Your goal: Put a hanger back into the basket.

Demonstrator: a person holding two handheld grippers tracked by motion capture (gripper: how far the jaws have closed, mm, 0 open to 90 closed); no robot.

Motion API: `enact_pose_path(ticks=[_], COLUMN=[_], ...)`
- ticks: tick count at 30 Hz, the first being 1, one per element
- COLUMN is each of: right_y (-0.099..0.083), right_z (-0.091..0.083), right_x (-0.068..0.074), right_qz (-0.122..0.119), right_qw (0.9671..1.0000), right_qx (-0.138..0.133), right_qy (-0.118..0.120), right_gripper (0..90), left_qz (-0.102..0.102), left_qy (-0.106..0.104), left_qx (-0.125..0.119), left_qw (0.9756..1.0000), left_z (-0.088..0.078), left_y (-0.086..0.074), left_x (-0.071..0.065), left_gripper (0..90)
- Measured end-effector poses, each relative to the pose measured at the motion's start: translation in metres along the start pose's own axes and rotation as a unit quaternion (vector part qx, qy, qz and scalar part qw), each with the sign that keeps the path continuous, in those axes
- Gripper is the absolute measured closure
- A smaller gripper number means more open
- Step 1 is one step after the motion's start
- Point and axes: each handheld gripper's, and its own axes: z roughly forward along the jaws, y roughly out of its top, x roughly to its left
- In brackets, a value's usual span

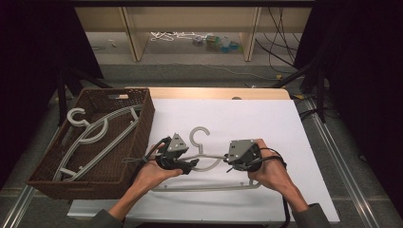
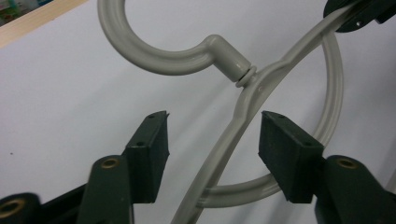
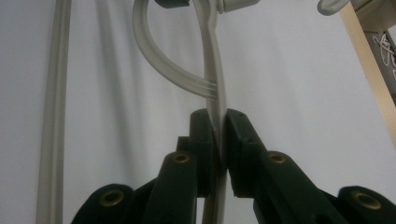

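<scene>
- Far left, a brown wicker basket [image 1: 142, 124] is seen at the table's left edge. Grey hangers [image 1: 97, 135] already lie inside it, hooks toward the far end; judged as the part of the sorting that is done.
- Left gripper [image 1: 190, 164], in the person's left hand, is placed at the left shoulder of the one hanger [image 1: 204, 156] on the white table [image 1: 266, 123]. In the left gripper view the jaws are released: the hanger's shoulder [image 2: 233, 135], just below the hook's neck, runs between the pads [image 2: 149, 154] with a gap on each side. No grasp yet made here.
- The hanger is located at mid-table, between the two hands, hook pointing away from the person, its bottom bar nearest them.
- Right gripper [image 1: 231, 166] is clenched on the hanger's right shoulder; the right gripper view shows the thin grey arm [image 3: 217, 93] pinched between both pads.
- Judged left to do: the left jaws closed on the shoulder, the hanger carried left and laid in the basket with the others.
</scene>
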Motion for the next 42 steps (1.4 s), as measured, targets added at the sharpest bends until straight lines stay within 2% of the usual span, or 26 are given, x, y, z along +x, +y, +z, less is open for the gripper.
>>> enact_pose_path(ticks=[2, 4, 6, 7, 9, 11, 13, 14, 15, 16, 19, 21, 23, 24, 25, 26, 27, 29, 33, 35, 36, 37, 38, 39, 40, 42], right_y=[0.0, 0.001, 0.001, 0.001, 0.001, 0.0, -0.001, -0.001, -0.001, -0.002, -0.004, -0.004, -0.005, -0.005, -0.005, -0.005, -0.004, -0.004, -0.006, -0.008, -0.008, -0.009, -0.009, -0.009, -0.009, -0.01], right_z=[0.0, 0.0, 0.0, 0.0, 0.0, 0.0, -0.001, -0.001, -0.001, -0.003, -0.005, -0.006, -0.006, -0.006, -0.007, -0.007, -0.01, -0.014, -0.018, -0.019, -0.019, -0.021, -0.021, -0.023, -0.024, -0.026], right_x=[0.0, 0.0, 0.002, 0.002, 0.001, 0.001, 0.0, -0.001, -0.001, -0.003, -0.007, -0.009, -0.009, -0.011, -0.011, -0.011, -0.012, -0.015, -0.02, -0.02, -0.02, -0.021, -0.021, -0.021, -0.02, -0.019], right_qz=[-0.009, -0.008, -0.004, -0.004, -0.009, -0.013, -0.015, -0.018, -0.018, -0.021, -0.025, -0.022, -0.011, -0.007, 0.015, 0.015, 0.064, 0.1, 0.157, 0.18, 0.18, 0.194, 0.194, 0.214, 0.225, 0.232], right_qw=[1.0, 1.0, 1.0, 1.0, 1.0, 0.9999, 0.9999, 0.9998, 0.9998, 0.9997, 0.9993, 0.9992, 0.9989, 0.9987, 0.998, 0.998, 0.9935, 0.9874, 0.9747, 0.9692, 0.9692, 0.9639, 0.9639, 0.9585, 0.9551, 0.952], right_qx=[0.003, 0.002, 0.0, 0.0, 0.001, 0.0, -0.003, -0.006, -0.006, -0.016, -0.026, -0.029, -0.03, -0.036, -0.047, -0.047, -0.07, -0.094, -0.129, -0.138, -0.138, -0.15, -0.15, -0.158, -0.163, -0.17], right_qy=[0.002, -0.002, 0.001, 0.001, 0.0, 0.0, 0.003, 0.0, 0.0, -0.002, -0.015, -0.017, -0.034, -0.037, -0.039, -0.039, -0.063, -0.079, -0.092, -0.097, -0.097, -0.103, -0.103, -0.102, -0.104, -0.104], right_gripper=[82.2, 82.2, 82.2, 82.2, 82.1, 82.2, 82.0, 81.8, 81.8, 80.7, 77.3, 75.5, 73.0, 69.2, 62.2, 62.2, 50.8, 42.2, 32.9, 30.6, 30.6, 28.1, 28.1, 24.4, 22.7, 22.8], left_qz=[0.007, 0.014, 0.04, 0.04, 0.08, 0.101, 0.108, 0.124, 0.124, 0.124, 0.112, 0.117, 0.109, 0.103, 0.1, 0.1, 0.095, 0.078, 0.058, 0.053, 0.053, 0.042, 0.042, 0.036, 0.032, 0.028], left_qy=[-0.003, -0.004, -0.008, -0.008, -0.004, 0.0, -0.002, -0.002, -0.002, -0.017, -0.04, -0.039, -0.048, -0.047, -0.041, -0.041, -0.041, -0.029, -0.023, -0.018, -0.018, -0.016, -0.016, -0.011, -0.011, -0.006], left_qx=[0.001, 0.002, 0.017, 0.017, 0.03, 0.033, 0.031, 0.031, 0.031, 0.029, 0.023, 0.025, 0.018, 0.016, 0.017, 0.017, 0.013, 0.007, 0.001, 0.001, 0.001, -0.002, -0.002, -0.006, -0.007, -0.008], left_qw=[1.0, 0.9999, 0.999, 0.999, 0.9963, 0.9943, 0.9937, 0.9919, 0.9919, 0.9918, 0.9927, 0.9921, 0.9927, 0.9934, 0.994, 0.994, 0.9945, 0.9965, 0.998, 0.9984, 0.9984, 0.999, 0.999, 0.9993, 0.9994, 0.9995], left_z=[0.001, 0.001, 0.003, 0.003, 0.004, 0.002, 0.001, -0.003, -0.003, -0.006, -0.008, -0.009, -0.009, -0.01, -0.011, -0.011, -0.012, -0.016, -0.023, -0.025, -0.025, -0.027, -0.027, -0.03, -0.031, -0.033], left_y=[0.001, 0.002, 0.003, 0.003, 0.005, 0.007, 0.008, 0.009, 0.009, 0.01, 0.01, 0.011, 0.011, 0.011, 0.011, 0.011, 0.011, 0.01, 0.01, 0.01, 0.01, 0.01, 0.01, 0.01, 0.01, 0.009], left_x=[-0.001, -0.001, -0.003, -0.003, -0.007, -0.01, -0.011, -0.012, -0.012, -0.012, -0.011, -0.012, -0.014, -0.013, -0.011, -0.011, -0.01, -0.001, 0.008, 0.011, 0.011, 0.014, 0.014, 0.018, 0.02, 0.022], left_gripper=[48.3, 54.8, 62.6, 67.1, 70.4, 72.3, 74.1, 74.8, 75.8, 76.8, 79.5, 80.8, 81.8, 82.1, 82.1, 82.1, 82.1, 82.2, 82.2, 82.2, 82.2, 82.2, 82.2, 82.2, 82.2, 82.2])
